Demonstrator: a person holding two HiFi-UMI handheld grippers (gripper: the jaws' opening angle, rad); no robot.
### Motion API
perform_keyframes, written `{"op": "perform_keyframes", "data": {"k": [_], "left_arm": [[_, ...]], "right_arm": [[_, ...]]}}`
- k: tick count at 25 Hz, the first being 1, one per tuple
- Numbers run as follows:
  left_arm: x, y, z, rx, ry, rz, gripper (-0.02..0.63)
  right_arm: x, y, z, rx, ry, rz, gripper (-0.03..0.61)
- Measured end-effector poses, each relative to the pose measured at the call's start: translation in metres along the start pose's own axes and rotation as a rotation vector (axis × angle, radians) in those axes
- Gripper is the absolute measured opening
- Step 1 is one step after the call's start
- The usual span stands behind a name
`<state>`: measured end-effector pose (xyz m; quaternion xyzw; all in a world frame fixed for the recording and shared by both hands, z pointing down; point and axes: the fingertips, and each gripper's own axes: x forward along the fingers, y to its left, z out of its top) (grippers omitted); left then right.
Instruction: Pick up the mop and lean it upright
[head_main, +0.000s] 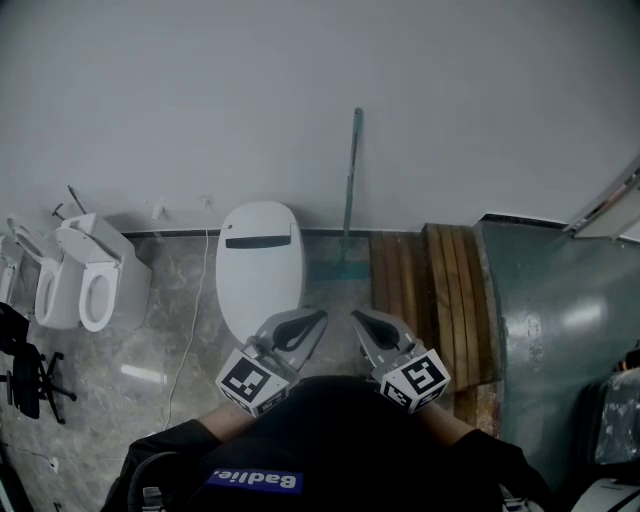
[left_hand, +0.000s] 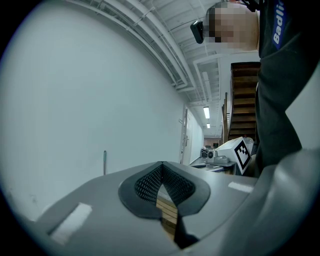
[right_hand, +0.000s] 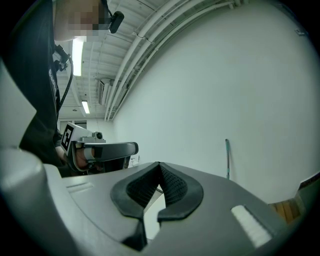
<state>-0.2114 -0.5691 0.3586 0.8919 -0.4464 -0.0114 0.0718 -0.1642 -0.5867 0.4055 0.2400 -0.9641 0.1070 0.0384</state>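
Fingers: my left fingers (head_main: 300, 325) and right fingers (head_main: 378, 328) closed, empty, side by side | Mop (head_main: 350, 190): well ahead, propped upright against the wall (head_main: 450, 100) beside the toilet (head_main: 260, 260) | Risk: nudging its handle could topple it sideways, or its head could slide on the glossy floor (head_main: 180, 310).

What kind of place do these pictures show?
Probably a storage hall, not a working bathroom: white ceramic toilets stand along a bare white wall beside brown wooden slatted boards, and exposed pipes run under the high ceiling.
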Motion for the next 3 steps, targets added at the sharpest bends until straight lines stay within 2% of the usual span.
{"op": "perform_keyframes", "data": {"k": [3], "left_arm": [[0.0005,-0.0009,-0.0005,-0.002,-0.004,-0.006,0.019]], "right_arm": [[-0.0006,-0.0005,0.0011,0.005,-0.001,-0.005,0.003]]}}
